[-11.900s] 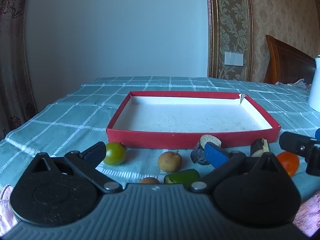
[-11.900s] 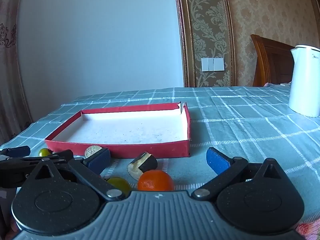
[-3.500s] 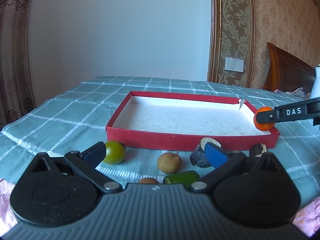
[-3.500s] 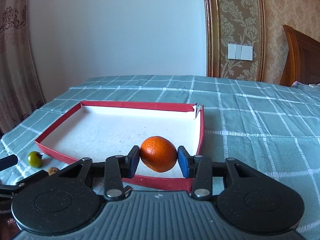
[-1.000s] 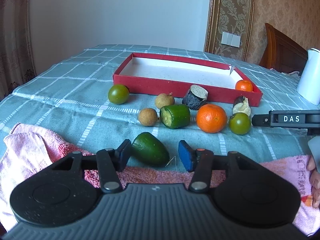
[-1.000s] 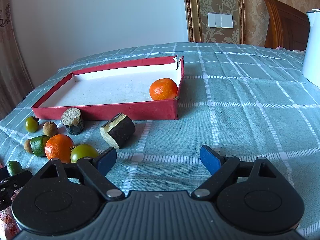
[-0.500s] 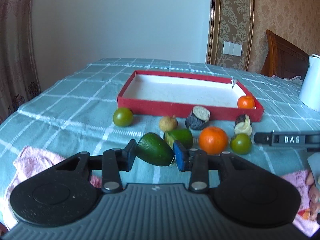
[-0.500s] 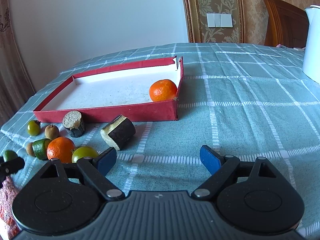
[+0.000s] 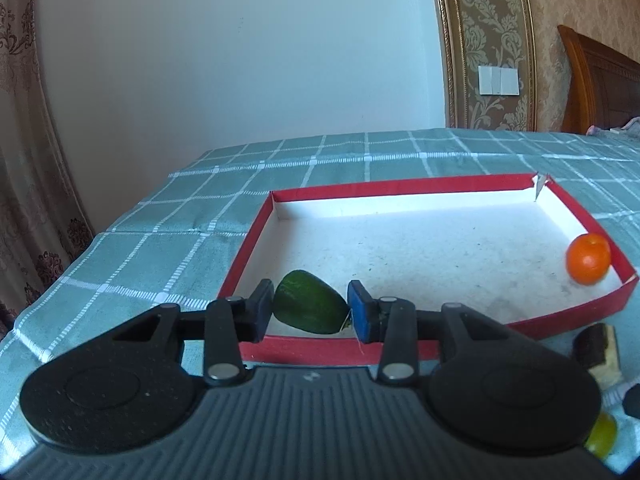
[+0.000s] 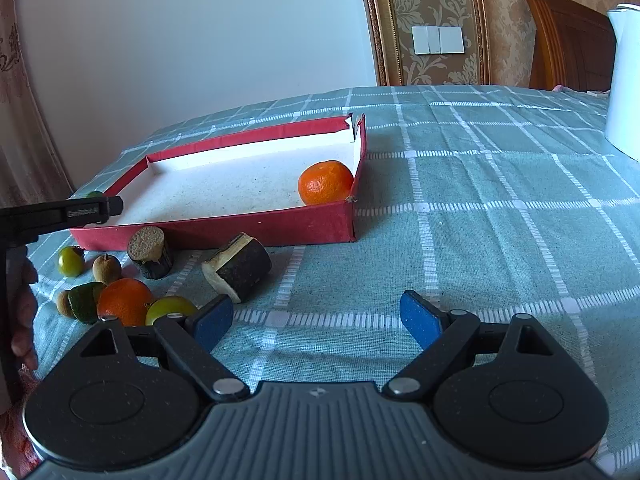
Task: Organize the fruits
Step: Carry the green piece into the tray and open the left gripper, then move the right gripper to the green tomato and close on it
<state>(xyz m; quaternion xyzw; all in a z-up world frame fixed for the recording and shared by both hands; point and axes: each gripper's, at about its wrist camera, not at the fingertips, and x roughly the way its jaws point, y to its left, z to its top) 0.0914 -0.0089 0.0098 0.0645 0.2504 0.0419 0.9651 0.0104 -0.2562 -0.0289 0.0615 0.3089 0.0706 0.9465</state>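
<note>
one checked green cloth is covering the whole table, and everything else is sitting on it. a red tray with a white floor is lying near the middle, its far right corner torn open. a white kettle is standing well off to the right, partly cut by the frame edge.

the left gripper is hanging over the tray's near left corner, its blue pads pressing on both sides of a green fruit, which is being held above the tray floor rather than lying on it; in the right view only the tip of this gripper is showing at the tray's left wall. the right gripper is hovering low over bare cloth in front of the tray, its fingers spread wide with nothing between them.

an orange is sitting inside the tray, tucked into the near right corner and touching the right wall. a second orange is resting outside, in front of the tray on the left. two dark cut chunks are lying just before the tray's front wall: one on its side, one upright with its pale face up. around the loose orange, a cut green piece, a yellow-green tomato, a green tomato and two small brown fruits are clustering close together.
</note>
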